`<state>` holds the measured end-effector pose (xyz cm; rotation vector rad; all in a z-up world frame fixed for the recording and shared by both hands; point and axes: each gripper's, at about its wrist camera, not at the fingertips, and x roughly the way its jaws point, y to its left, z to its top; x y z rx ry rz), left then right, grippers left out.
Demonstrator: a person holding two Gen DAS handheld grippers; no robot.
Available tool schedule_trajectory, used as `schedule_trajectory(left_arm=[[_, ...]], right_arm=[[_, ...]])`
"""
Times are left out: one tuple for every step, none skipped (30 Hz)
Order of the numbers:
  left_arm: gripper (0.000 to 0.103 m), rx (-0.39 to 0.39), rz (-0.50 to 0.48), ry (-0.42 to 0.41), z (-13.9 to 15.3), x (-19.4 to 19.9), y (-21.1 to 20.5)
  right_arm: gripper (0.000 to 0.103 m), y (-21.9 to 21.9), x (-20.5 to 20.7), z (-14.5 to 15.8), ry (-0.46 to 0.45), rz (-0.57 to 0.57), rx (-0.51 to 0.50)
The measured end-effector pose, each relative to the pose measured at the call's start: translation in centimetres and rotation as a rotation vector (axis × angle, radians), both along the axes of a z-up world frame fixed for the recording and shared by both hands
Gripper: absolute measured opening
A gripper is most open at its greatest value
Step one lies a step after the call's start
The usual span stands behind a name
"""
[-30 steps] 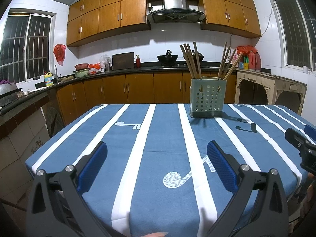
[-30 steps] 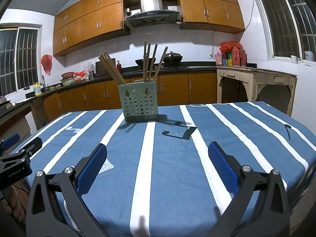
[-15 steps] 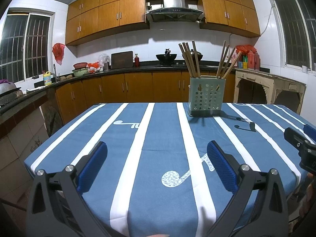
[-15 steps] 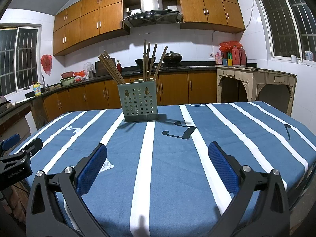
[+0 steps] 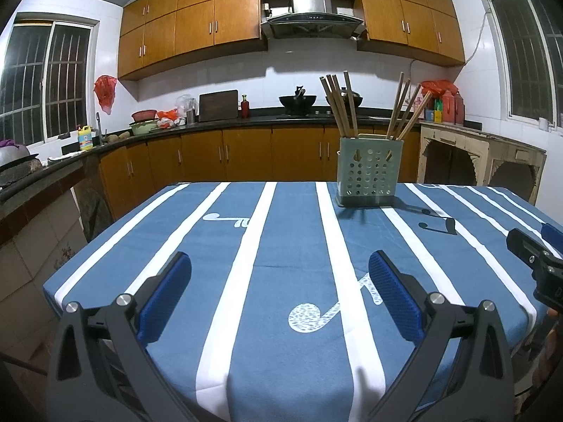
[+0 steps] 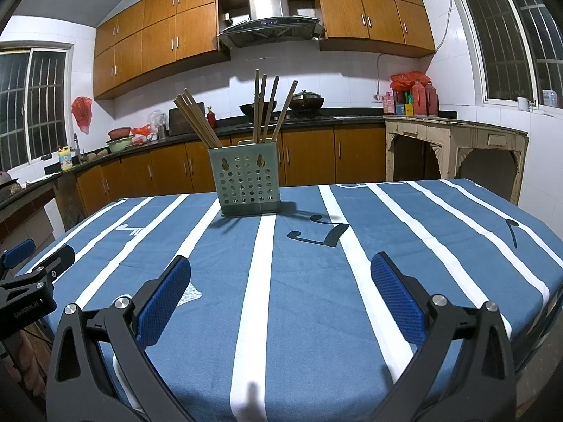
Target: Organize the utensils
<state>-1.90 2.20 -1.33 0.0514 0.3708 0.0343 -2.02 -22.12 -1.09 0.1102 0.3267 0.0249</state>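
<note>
In the left wrist view, the left gripper [image 5: 279,274] hung low over the near edge of the table [image 5: 281,232], its jaws released with nothing between the 2 blue pads [image 5: 165,297]. Compared with 1 second before, the striped cloth sat slightly lower and farther off in the frame, so the gripper had drawn back a little; the jaw spread was unchanged. The utensil holder [image 5: 367,172], 1 pale green perforated box, stood upright on the far side of the table at about 1 o'clock from the gripper. It carried chopsticks [image 5: 339,107] in 2 bunches: about 5 leaning toward 11 o'clock and about 4 leaning toward 1 o'clock. The right gripper [image 5: 536,256] showed at the 3 o'clock edge, only partly in frame.

In the right wrist view, the right gripper [image 6: 280,274] also had its jaws released and empty, and this frame matched the earlier ones almost exactly. The utensil holder [image 6: 246,184] stood at roughly 12 o'clock, slightly toward 11, well apart from the pads. Its chopsticks [image 6: 267,109] again formed 2 bunches. The left gripper [image 6: 31,274] appeared at the 9 o'clock edge, beside the table's corner.
</note>
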Motion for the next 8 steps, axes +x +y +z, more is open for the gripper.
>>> schedule_trajectory(left_arm=[[0.099, 0.001, 0.002, 0.0, 0.01, -0.03, 0.0], [0.099, 0.001, 0.002, 0.002, -0.03, 0.0, 0.06], [0.099, -0.001, 0.001, 0.003, -0.06, -0.01, 0.07], [0.099, -0.002, 0.001, 0.003, -0.05, 0.01, 0.13], [0.099, -0.003, 0.001, 0.002, -0.07, -0.02, 0.1], [0.099, -0.004, 0.001, 0.004, -0.08, 0.0, 0.11], [0.099, -0.005, 0.001, 0.005, -0.07, 0.03, 0.18], [0.099, -0.005, 0.0, 0.006, -0.08, 0.01, 0.17]], right_arm=[[0.101, -0.01, -0.02, 0.01, 0.0, 0.0, 0.0], [0.101, -0.02, -0.03, 0.02, -0.001, 0.0, 0.0], [0.101, -0.02, -0.02, 0.02, 0.0, 0.0, -0.001], [0.101, -0.03, -0.01, 0.03, 0.0, 0.0, -0.001], [0.101, -0.03, -0.02, 0.04, 0.0, 0.0, -0.001], [0.101, -0.01, 0.01, 0.03, 0.0, 0.0, 0.0], [0.101, -0.02, 0.0, 0.04, 0.0, 0.0, 0.0], [0.101, -0.02, 0.0, 0.04, 0.0, 0.0, 0.0]])
